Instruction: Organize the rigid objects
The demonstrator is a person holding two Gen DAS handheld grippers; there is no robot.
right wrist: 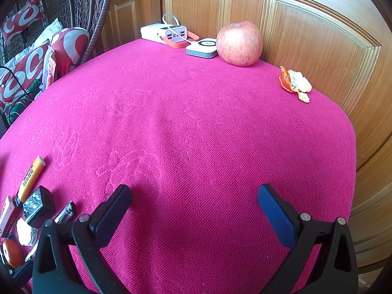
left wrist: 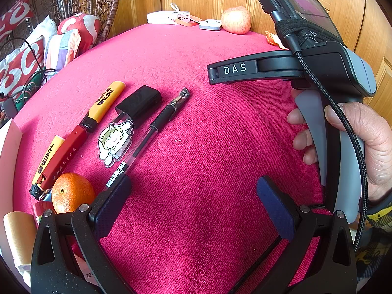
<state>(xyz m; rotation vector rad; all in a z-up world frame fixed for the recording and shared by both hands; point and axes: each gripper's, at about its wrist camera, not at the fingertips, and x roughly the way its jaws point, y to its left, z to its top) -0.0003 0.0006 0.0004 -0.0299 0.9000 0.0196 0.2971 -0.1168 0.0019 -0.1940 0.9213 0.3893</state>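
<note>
With both grippers standing wide apart and empty, the task appears to be between placements: a row of small items already lies side by side at the left of the table [left wrist: 196, 127], and no object is held. In the left wrist view, the left gripper [left wrist: 193, 196] hovers low over bare pink cloth, its left pad just beside the tail end of the clear pen [left wrist: 149, 132]. To the left of the pen lie, in order, a cartoon sticker tag [left wrist: 114, 140], a black rectangular block [left wrist: 140, 105], an orange-yellow marker [left wrist: 106, 103] end to end with a red stick [left wrist: 66, 154], and a second yellow item [left wrist: 47, 158]. A tangerine [left wrist: 72, 192] sits at the lower left of the frame, near the row. The right gripper [right wrist: 194, 202] is likewise spread open over empty cloth; its body, held by a hand [left wrist: 362, 144], fills the right of the left wrist frame.

At the upper edge of the right wrist view, well apart from the row, stand an apple [right wrist: 238, 44], a white power bank [right wrist: 164, 33], a small white-and-grey puck [right wrist: 202, 47] and a scrap of peel [right wrist: 295, 83].

Judgement: the next move calls for selecting a remaining rigid item at the far edge, most likely the puck or power bank. The right gripper needs a long forward reach, jaws aligned across the item's narrow side, before closing.
</note>
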